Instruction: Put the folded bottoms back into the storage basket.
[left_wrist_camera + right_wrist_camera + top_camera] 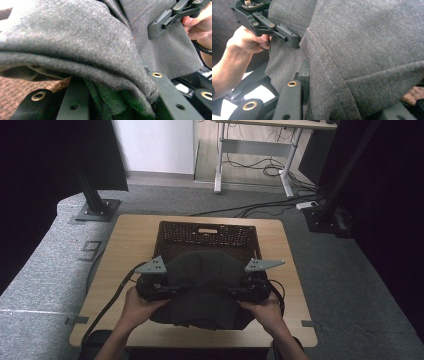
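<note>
Both pairs of fingers are pinching cloth: my left gripper bites a thick folded edge of the dark grey garment, and my right gripper clamps its opposite side. It hangs bunched between them, over the near rim of the brown wicker basket on the wooden table. I judge it light, limp and droopy, not slippery; the fine woven twill with stitched seams grips well. Holding at seams or hems, wide apart, should keep it spread.
</note>
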### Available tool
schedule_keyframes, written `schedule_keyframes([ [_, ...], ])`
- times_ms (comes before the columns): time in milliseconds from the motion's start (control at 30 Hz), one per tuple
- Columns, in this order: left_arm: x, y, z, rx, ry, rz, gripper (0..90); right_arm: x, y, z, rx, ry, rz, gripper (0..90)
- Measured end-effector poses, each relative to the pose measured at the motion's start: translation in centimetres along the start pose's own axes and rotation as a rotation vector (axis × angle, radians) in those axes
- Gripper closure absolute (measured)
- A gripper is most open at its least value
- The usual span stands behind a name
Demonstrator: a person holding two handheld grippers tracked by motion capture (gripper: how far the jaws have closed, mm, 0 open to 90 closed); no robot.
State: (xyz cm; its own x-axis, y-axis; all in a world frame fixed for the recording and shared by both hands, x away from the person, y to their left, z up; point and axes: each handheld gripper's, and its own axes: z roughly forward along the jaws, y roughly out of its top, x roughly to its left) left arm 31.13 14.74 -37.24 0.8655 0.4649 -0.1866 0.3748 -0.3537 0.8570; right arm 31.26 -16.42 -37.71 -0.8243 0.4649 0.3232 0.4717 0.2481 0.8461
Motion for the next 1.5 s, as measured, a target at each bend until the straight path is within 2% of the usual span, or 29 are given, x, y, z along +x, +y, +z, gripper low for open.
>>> schedule_keyframes([
  [267,1.3,2.6,-0.3,-0.014,0.029,0.015,67.9,-1.0,2.6,-0.1,-0.020,-0.016,-0.020,62.6],
  [633,4.0,6.5,-0.3,-0.028,0.066,0.027,68.1,-3.0,6.5,0.0,-0.055,-0.048,-0.056,62.5],
  [833,5.4,7.5,0.1,-0.024,0.081,0.026,68.1,-4.3,7.9,0.5,-0.066,-0.068,-0.063,62.5],
  [1033,7.6,8.2,1.1,-0.018,0.074,0.018,68.2,-6.0,8.7,1.2,-0.067,-0.090,-0.061,62.5],
  [1067,8.4,8.4,1.6,-0.014,0.068,0.013,68.2,-6.7,8.9,1.6,-0.065,-0.102,-0.059,62.5],
  [1100,8.4,8.4,1.6,-0.014,0.068,0.013,68.2,-6.7,8.9,1.6,-0.065,-0.102,-0.059,62.5],
  [1167,9.3,8.4,2.0,-0.014,0.067,0.014,68.2,-7.3,9.1,2.0,-0.066,-0.114,-0.059,62.5],
  [1333,11.6,8.1,3.6,-0.009,0.069,0.005,68.2,-8.9,9.1,3.2,-0.065,-0.149,-0.050,62.5],
  [1500,13.4,7.4,5.0,0.008,0.084,-0.009,68.3,-10.8,8.7,4.7,-0.051,-0.177,-0.032,62.5],
])
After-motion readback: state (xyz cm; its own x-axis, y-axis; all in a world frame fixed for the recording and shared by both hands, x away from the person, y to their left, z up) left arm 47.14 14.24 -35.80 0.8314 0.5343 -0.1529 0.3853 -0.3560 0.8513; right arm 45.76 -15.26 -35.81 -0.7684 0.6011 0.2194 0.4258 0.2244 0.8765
